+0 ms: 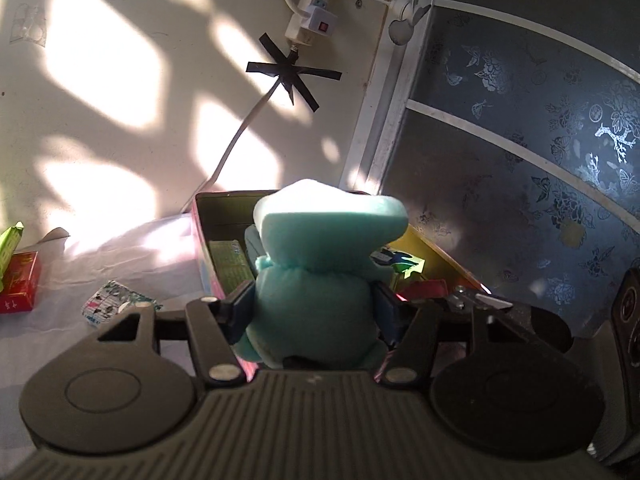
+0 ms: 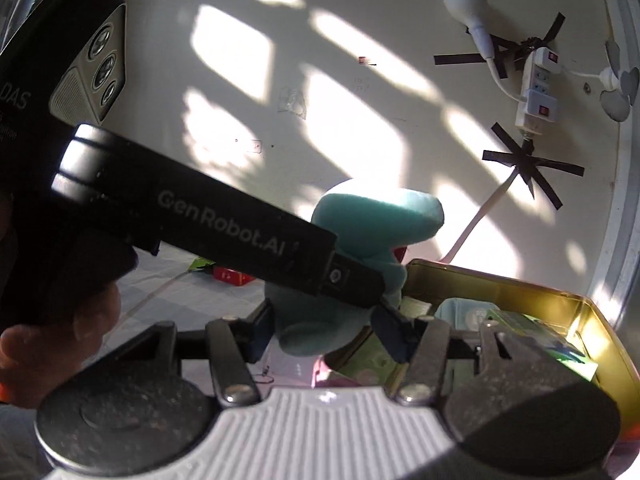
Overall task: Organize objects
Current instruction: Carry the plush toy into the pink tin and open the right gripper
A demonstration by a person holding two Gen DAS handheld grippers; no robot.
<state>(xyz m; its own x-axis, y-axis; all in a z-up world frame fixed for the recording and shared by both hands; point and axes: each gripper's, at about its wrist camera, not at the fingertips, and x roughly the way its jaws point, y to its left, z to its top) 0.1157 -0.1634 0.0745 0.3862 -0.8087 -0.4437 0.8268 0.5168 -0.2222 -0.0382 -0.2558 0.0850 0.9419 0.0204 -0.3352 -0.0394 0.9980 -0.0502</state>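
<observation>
A teal plush toy [image 1: 320,264] hangs upright between the fingers of my left gripper [image 1: 314,310], whose pads press on its body from both sides. It is held above the near end of an open tin box [image 1: 224,200] with a gold inside. In the right wrist view the same plush toy [image 2: 372,216] sits between the fingers of my right gripper [image 2: 328,334], which close on its lower part at the corner of the tin box [image 2: 500,278]. The left gripper's black body [image 2: 200,216] crosses this view and hides part of the toy.
The tin holds green packets [image 1: 230,260], a red box [image 1: 424,290] and other small items. On the white cloth [image 1: 100,256] lie a red box [image 1: 18,280], a green packet [image 1: 10,240] and a printed packet [image 1: 108,304]. A power strip [image 1: 316,12] and cable hang on the wall; a blue patterned panel [image 1: 520,120] stands at right.
</observation>
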